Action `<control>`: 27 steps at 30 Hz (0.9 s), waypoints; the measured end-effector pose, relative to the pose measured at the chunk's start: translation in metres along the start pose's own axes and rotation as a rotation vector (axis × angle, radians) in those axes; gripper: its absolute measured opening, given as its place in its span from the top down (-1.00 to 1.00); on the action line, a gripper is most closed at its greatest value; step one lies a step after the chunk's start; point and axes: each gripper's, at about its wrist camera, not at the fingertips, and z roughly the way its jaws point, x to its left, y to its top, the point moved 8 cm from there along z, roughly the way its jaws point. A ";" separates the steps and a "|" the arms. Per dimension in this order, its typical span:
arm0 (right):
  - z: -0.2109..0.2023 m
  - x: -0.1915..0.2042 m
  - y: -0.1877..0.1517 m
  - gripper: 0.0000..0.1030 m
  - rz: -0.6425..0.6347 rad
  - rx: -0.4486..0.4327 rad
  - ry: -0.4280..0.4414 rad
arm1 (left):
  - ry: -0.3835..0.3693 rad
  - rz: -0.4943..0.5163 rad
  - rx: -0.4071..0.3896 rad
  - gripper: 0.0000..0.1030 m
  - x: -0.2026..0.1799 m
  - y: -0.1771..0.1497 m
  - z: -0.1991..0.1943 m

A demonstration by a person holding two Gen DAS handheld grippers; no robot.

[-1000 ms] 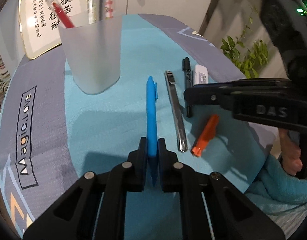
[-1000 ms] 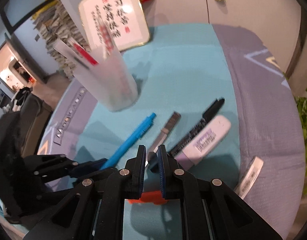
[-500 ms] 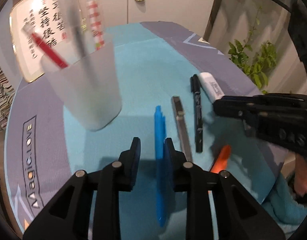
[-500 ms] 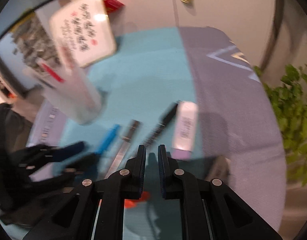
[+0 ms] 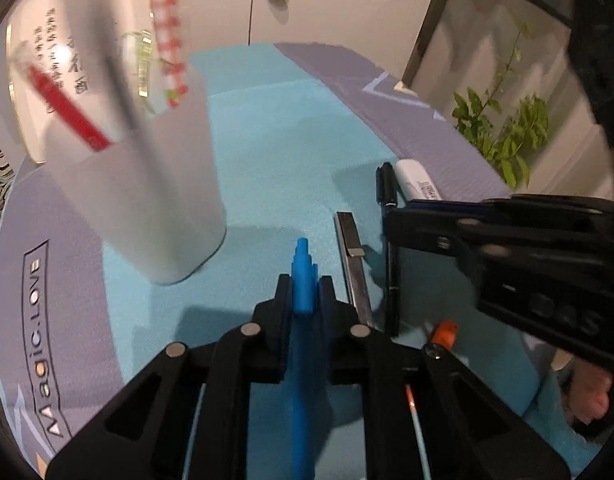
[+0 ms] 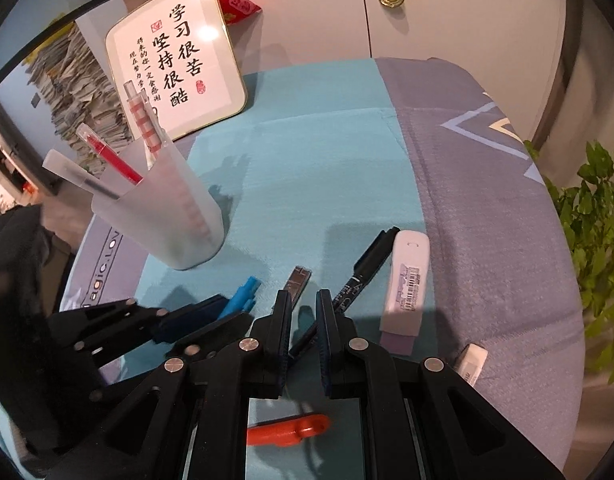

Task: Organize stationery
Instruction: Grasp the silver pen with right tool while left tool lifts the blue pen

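A: Where is the blue pen (image 5: 304,280)?

B: You are gripping it in your left gripper (image 5: 303,300) fingers, just beside the cup (image 5: 147,184); right gripper (image 6: 303,320) fingers narrow, gripping nothing.

A: Next?

B: Probably lifting it over the cup's rim; dropping it in.

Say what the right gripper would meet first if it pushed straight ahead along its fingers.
Probably the metal utility knife lying on the teal mat just ahead of the right gripper, though depth is hard to judge.

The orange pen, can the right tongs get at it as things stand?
Probably not without backing up. The orange pen lies beneath the right tongs, behind their tips, and they are shut with nothing between them. The mat around it looks free, so pulling back and opening should do.
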 end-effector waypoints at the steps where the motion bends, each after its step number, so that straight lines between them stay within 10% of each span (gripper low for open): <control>1: 0.002 0.002 0.000 0.79 -0.005 0.006 0.001 | -0.005 -0.009 -0.023 0.79 0.002 -0.001 -0.010; 8: 0.022 0.011 0.007 0.75 -0.021 0.053 -0.034 | -0.029 -0.082 -0.158 0.79 0.017 -0.002 -0.065; 12: 0.033 0.012 0.008 0.20 -0.013 0.086 -0.055 | -0.021 -0.100 -0.229 0.79 0.025 0.000 -0.087; 18: 0.044 0.024 0.008 0.75 -0.061 0.100 -0.059 | -0.024 -0.118 -0.242 0.79 0.025 0.000 -0.089; 27: -0.015 0.035 0.017 0.77 -0.106 -0.064 -0.009 | -0.028 -0.135 -0.263 0.80 0.031 -0.001 -0.095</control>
